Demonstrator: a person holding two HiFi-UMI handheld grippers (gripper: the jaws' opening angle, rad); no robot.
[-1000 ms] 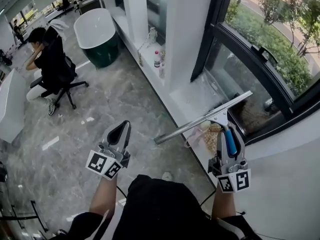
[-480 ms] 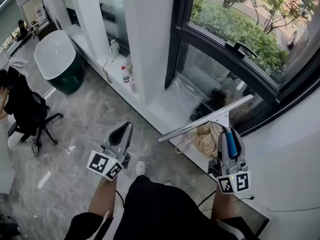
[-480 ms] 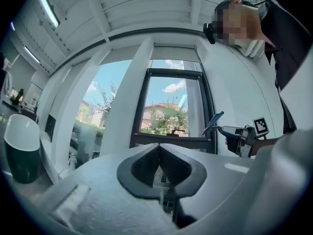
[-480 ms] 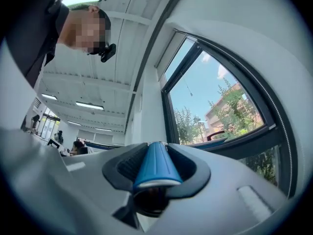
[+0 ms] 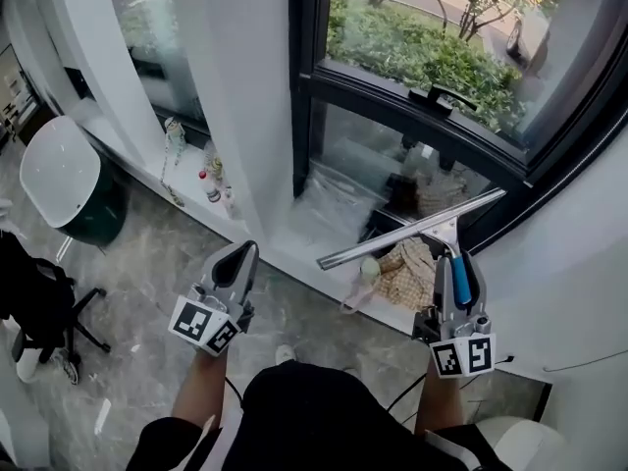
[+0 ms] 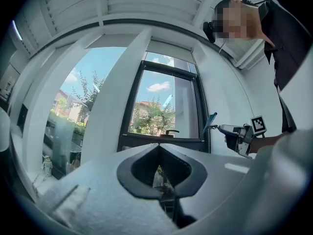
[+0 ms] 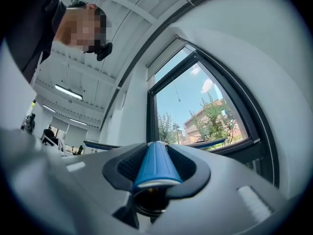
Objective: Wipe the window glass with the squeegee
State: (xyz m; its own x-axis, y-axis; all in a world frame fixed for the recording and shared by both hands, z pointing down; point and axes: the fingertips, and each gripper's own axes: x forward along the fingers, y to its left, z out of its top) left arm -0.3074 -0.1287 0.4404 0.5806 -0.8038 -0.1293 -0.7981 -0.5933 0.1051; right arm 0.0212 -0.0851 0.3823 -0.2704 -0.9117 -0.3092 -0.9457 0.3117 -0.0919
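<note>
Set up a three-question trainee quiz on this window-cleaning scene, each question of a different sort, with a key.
1. The right gripper grips the squeegee by a handle of which colour? A red, B blue, C green.
2. True or false: the squeegee's blade lies on the floor.
3. Fill the gap: the left gripper, jaws shut, holds ____.
Key: 1 B; 2 false; 3 nothing.
</note>
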